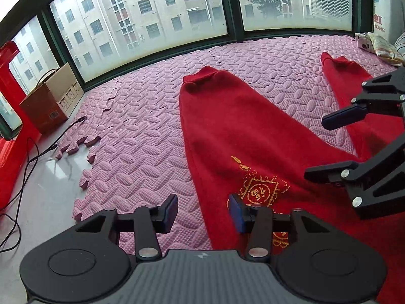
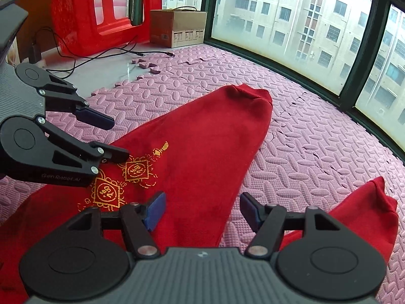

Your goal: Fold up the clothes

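A pair of red trousers (image 1: 235, 126) with gold embroidery (image 1: 258, 190) lies flat on the pink foam mat (image 1: 141, 136), its two legs spread apart toward the window. My left gripper (image 1: 202, 212) hovers open over the outer edge of the left leg, nothing between its fingers. My right gripper (image 2: 202, 210) is open above the inner edge of the same leg (image 2: 202, 136), near the crotch, holding nothing. The second leg (image 2: 354, 217) lies to the right. Each gripper shows in the other's view: the right gripper (image 1: 316, 147) and the left gripper (image 2: 119, 139).
A cardboard box (image 1: 53, 98) and a red plastic frame (image 2: 101, 15) stand at the left by the window. Black cables (image 1: 27, 167) trail over bare tile floor. Folded patterned cloth (image 1: 379, 45) lies at the far right. A dark window sill (image 2: 329, 88) borders the mat.
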{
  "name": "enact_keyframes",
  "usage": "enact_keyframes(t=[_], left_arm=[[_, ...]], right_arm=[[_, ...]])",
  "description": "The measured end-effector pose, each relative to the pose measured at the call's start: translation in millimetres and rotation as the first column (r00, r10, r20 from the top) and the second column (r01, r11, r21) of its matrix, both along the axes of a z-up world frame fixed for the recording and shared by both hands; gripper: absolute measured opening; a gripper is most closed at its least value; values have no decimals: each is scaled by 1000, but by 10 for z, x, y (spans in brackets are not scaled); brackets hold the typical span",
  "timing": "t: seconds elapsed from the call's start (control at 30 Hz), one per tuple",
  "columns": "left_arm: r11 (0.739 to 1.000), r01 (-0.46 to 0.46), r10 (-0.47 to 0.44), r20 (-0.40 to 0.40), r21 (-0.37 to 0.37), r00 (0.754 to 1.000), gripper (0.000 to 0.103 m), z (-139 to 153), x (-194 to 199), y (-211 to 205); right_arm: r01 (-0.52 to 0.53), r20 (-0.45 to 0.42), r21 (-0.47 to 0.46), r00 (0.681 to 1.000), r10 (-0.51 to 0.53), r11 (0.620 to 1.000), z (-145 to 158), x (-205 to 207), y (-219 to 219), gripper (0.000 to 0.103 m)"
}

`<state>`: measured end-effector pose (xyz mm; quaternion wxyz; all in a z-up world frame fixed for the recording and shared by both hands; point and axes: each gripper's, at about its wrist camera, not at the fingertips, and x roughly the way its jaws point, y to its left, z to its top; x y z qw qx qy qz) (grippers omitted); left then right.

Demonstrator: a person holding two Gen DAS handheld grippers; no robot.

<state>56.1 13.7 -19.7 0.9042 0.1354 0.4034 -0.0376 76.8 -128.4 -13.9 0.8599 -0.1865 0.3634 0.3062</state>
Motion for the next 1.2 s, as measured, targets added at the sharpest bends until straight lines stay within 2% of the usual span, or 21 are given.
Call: enact_keyframes(t=[0.1, 0.23, 0.47, 0.57, 0.67, 0.8, 0.9, 1.03, 1.2], left_arm=[[1000, -12, 12, -5, -1, 1000, 49, -2, -30, 42], [1000, -20, 21, -9, 4, 1000, 49, 13, -52, 76], [1000, -24, 24, 24, -11, 999, 49, 152, -65, 9], [999, -1, 4, 50, -41, 999, 49, 227, -35, -101], [998, 39, -36, 47, -50, 998, 50, 181, 45, -242], [998, 56, -56, 26, -23, 998, 50, 77, 75, -275], [999, 51, -51, 14, -15, 999, 55, 32, 69, -228], [999, 42, -42, 5, -6, 999, 55, 18, 59, -169], [1000, 27, -27, 5, -2, 1000, 55, 45, 49, -138]], right_arm=[[14, -15, 2, 1000, -14, 1000, -43, -40, -5, 66], [18, -12, 44, 1000, -17, 999, 51, -105, -77, 66], [106, -1, 66, 994, -106, 992, 68, -89, -255, 66], [139, -6, 62, 990, -139, 988, 49, -76, -309, 66], [128, -14, 19, 992, -128, 992, -22, -94, -295, 66], [125, -4, 19, 992, -125, 992, 18, -144, -369, 66], [141, -23, 67, 990, -140, 988, 126, -182, -536, 66], [192, -28, 87, 981, -191, 977, 242, -255, -845, 66], [271, -90, 78, 960, -264, 959, 194, -356, -1259, 66]])
